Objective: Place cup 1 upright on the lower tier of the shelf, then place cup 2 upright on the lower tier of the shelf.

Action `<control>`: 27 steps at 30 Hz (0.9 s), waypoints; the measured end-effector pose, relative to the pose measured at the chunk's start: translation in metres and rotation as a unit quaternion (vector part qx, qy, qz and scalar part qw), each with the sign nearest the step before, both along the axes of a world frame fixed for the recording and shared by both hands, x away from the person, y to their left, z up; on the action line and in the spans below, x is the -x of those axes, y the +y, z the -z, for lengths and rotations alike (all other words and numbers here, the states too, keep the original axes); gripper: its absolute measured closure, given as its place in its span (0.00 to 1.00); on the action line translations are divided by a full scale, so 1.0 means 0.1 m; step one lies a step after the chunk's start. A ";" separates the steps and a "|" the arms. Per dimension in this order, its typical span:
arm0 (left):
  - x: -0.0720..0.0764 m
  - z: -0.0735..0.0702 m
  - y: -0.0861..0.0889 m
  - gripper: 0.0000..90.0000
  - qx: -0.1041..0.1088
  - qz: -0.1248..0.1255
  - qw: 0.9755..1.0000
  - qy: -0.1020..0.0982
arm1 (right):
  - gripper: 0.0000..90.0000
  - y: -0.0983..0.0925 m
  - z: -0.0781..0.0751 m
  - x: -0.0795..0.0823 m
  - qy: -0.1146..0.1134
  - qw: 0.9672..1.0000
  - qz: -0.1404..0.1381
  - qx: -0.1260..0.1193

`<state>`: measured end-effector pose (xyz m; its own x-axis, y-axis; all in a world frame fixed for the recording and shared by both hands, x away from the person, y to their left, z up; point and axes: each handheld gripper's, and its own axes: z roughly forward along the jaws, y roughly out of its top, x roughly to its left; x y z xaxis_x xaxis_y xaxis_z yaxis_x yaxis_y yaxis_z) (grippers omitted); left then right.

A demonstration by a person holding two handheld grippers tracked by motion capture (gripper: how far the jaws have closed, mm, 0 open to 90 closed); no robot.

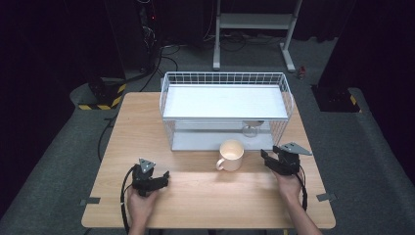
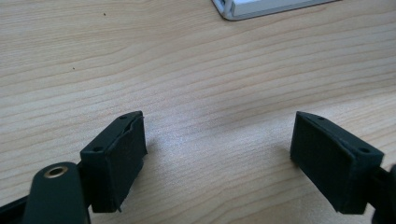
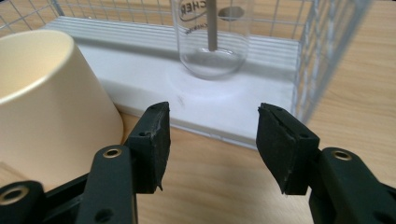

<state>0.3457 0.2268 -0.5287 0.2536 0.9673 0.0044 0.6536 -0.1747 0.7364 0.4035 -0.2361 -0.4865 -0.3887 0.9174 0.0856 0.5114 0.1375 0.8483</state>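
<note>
A cream mug (image 1: 231,154) stands upright on the wooden table (image 1: 195,191), its handle toward the left, just in front of a white wire shelf rack (image 1: 225,105). The mug's side (image 3: 51,107) shows at the left of the right gripper view. A clear glass (image 3: 212,37) stands on the rack's lower shelf (image 3: 196,100); from above the glass (image 1: 251,128) shows under the upper shelf. My right gripper (image 1: 271,159) sits right of the mug, open and empty (image 3: 212,140). My left gripper (image 1: 159,178) rests low on the table at front left, open and empty (image 2: 217,149).
The rack's wire side wall (image 3: 327,51) rises to the right of my right gripper. A corner of the rack's base (image 2: 261,9) lies far ahead of the left gripper. Bare wood spans the front of the table between the two hands. Beyond the table are cables and a stand (image 1: 254,29).
</note>
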 end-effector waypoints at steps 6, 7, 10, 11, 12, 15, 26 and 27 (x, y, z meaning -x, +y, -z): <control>0.00 0.00 0.00 0.20 0.001 -0.001 1.000 0.000 | 0.47 -0.14 0.04 0.11 0.004 1.000 -0.004 0.007; 0.00 0.00 0.00 0.20 0.000 0.000 1.000 0.000 | 0.47 -0.17 0.05 0.13 0.007 1.000 -0.004 0.010; 0.00 0.00 -0.01 0.21 0.000 -0.002 1.000 0.000 | 0.44 -0.25 0.10 0.19 0.019 1.000 -0.009 0.020; 0.00 0.00 0.00 0.21 0.000 -0.001 1.000 0.000 | 0.44 -0.25 0.10 0.19 0.019 1.000 -0.009 0.020; 0.00 0.00 0.00 0.21 0.000 -0.001 1.000 0.000 | 0.43 -0.30 0.13 0.23 0.030 0.999 -0.008 0.016; 0.00 0.00 0.00 0.21 0.000 -0.001 1.000 0.000 | 0.42 -0.33 0.16 0.26 0.035 0.999 -0.008 0.017; 0.00 0.00 0.00 0.20 0.000 0.000 1.000 0.000 | 0.34 -0.44 0.32 0.40 0.061 0.997 -0.005 0.051; 0.00 0.00 0.00 0.20 0.000 0.000 1.000 0.000 | 0.34 -0.44 0.33 0.41 0.063 0.996 -0.006 0.058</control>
<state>0.3459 0.2265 -0.5286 0.2536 0.9673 0.0040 0.6542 -0.1746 0.7359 0.3630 -0.2803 -0.5195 -0.3924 0.9194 0.0278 0.6107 0.2378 0.7553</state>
